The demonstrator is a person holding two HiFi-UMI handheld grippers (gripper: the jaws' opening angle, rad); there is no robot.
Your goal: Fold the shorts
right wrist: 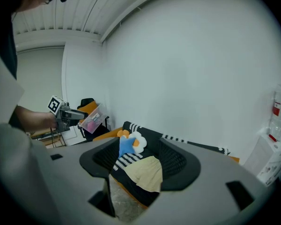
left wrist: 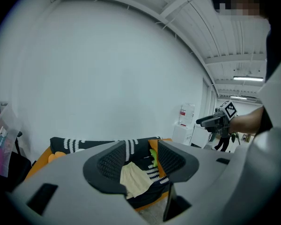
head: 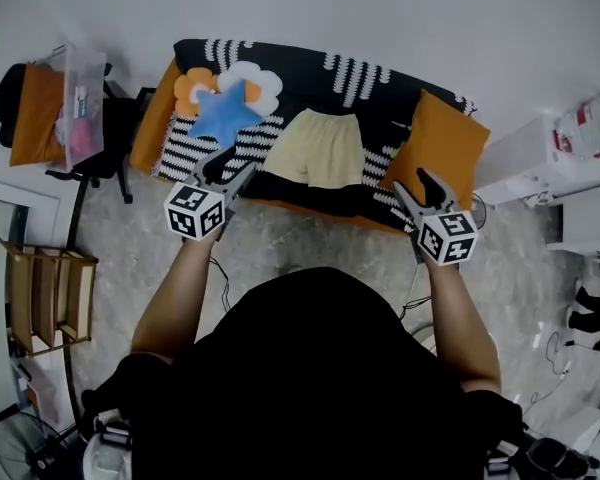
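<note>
Pale-yellow shorts (head: 322,148) lie flat mid-sofa (head: 310,76) between blue star cushion (head: 223,114) and orange cushion (head: 435,144), left gripper (head: 230,168) and right gripper (head: 415,185) off them, jaws apart, empty, partly blocking the sofa's front edge.

Even, bright indoor light, ceiling strip lights (left wrist: 247,78) glowing, soft faint shadows, strong fisheye bending, dark vignetted corners in both gripper views
</note>
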